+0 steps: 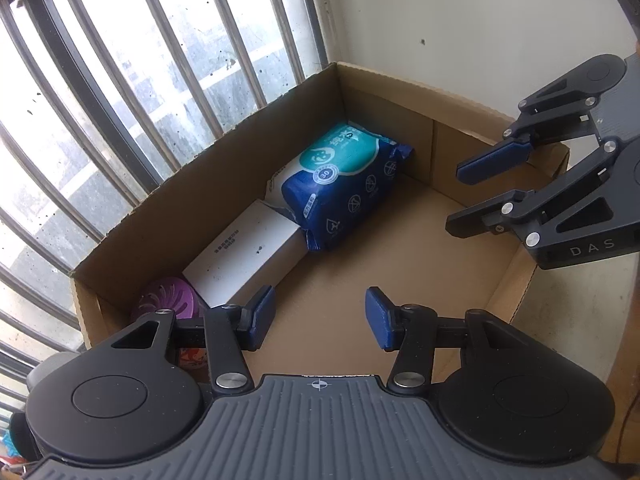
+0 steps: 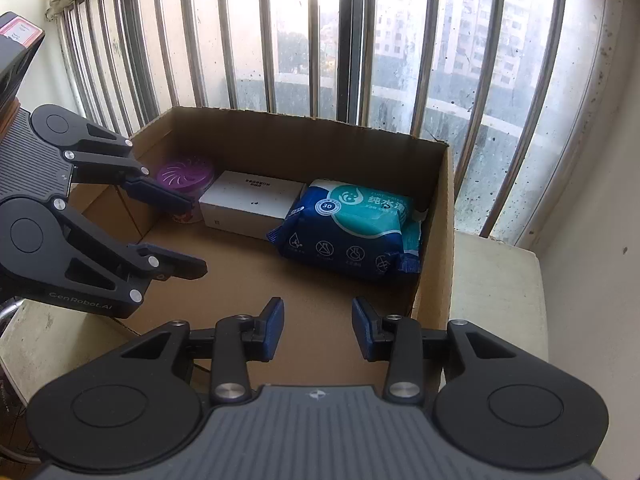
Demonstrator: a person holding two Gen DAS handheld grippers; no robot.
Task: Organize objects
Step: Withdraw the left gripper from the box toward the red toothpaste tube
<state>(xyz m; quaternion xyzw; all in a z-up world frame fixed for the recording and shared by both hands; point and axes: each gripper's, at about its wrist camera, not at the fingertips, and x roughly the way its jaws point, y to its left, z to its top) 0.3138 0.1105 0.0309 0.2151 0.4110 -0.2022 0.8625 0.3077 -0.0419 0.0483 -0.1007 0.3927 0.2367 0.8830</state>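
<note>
both grippers, left gripper (image 1: 320, 318) and right gripper (image 2: 318, 328), gape empty over a cardboard box (image 2: 304, 140) by a barred window (image 2: 320, 40).

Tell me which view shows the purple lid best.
The right wrist view. There the purple lid shows nearly whole at the left end of the row in the box, beside the white carton. In the left wrist view the lid is partly hidden behind the left hand-held gripper.

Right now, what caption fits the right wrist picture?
Two empty grippers, right and left, hover over a brown cardboard box holding a blue wipes pack.
</note>
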